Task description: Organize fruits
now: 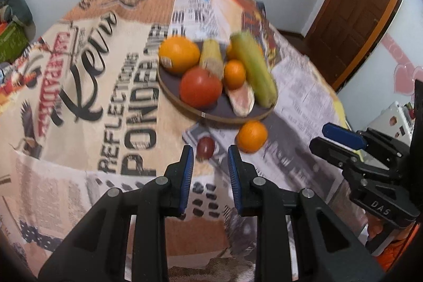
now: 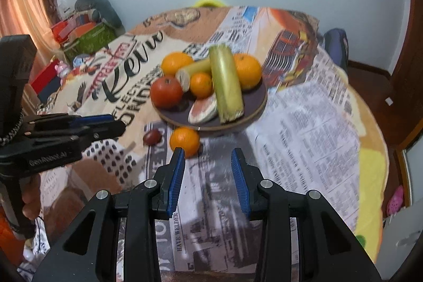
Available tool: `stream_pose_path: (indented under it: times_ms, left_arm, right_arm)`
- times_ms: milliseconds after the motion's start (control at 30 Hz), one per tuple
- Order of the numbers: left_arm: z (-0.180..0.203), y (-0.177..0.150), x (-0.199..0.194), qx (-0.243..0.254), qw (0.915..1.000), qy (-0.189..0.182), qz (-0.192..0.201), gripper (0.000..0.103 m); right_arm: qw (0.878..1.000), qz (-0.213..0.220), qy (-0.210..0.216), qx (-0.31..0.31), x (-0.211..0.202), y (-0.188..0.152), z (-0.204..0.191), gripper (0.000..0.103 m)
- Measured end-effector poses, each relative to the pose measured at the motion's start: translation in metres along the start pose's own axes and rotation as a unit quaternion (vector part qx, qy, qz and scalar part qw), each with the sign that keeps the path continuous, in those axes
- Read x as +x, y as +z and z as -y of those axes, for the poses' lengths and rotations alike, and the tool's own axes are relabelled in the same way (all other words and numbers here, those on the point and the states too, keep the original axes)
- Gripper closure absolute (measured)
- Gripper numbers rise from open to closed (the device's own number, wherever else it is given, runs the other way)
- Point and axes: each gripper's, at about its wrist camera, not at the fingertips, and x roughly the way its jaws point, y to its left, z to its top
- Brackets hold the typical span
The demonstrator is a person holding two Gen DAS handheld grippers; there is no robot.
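Observation:
A round dark plate (image 1: 211, 116) (image 2: 211, 127) holds oranges (image 1: 179, 54), a red tomato (image 1: 201, 87) (image 2: 166, 91), two husked corn cobs (image 1: 253, 70) (image 2: 226, 83) and a cut pink fruit slice (image 1: 242, 99). In front of the plate a loose orange (image 1: 251, 136) (image 2: 184, 140) and a small dark red fruit (image 1: 205, 147) (image 2: 152, 136) lie on the cloth. My left gripper (image 1: 210, 152) (image 2: 105, 123) hovers just short of the red fruit, jaws narrowly apart and empty. My right gripper (image 2: 208, 153) (image 1: 341, 136) stands open and empty, its left finger close to the loose orange.
A newspaper-print cloth (image 2: 304, 136) covers the round table, whose edge drops off on the right. Boxes and clutter (image 2: 84, 36) sit beyond the far left edge. A wooden door (image 1: 357, 12) is at the back right.

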Motion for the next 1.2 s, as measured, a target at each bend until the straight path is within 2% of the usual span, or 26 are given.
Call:
stream_pose_path:
  times_ms: [300, 567, 733, 867, 1200]
  left_arm:
    - [-0.007, -0.008, 0.044, -0.001, 0.9991, -0.011, -0.041, 0.077]
    - [-0.016, 0.000, 0.055, -0.013, 0.9992, -0.024, -0.029, 0.077]
    - [-0.022, 0.001, 0.053, -0.023, 0.9988, -0.037, -0.021, 0.086]
    - [-0.023, 0.000, 0.047, -0.023, 0.9994, -0.024, -0.012, 0.086]
    - [-0.022, 0.000, 0.035, -0.021, 0.9996, -0.017, 0.000, 0.086]
  right_arm:
    - [0.999, -0.027, 0.017, -0.011, 0.030, -0.003, -0.012, 0.070]
    - [0.999, -0.033, 0.029, -0.015, 0.053, 0.007, -0.019, 0.070]
    - [0.999, -0.034, 0.024, -0.020, 0.064, 0.008, -0.023, 0.067]
    - [0.999, -0.035, 0.037, -0.012, 0.067, 0.009, -0.019, 0.067]
    - [0.998, -0.034, 0.049, -0.008, 0.064, 0.008, -0.017, 0.069]
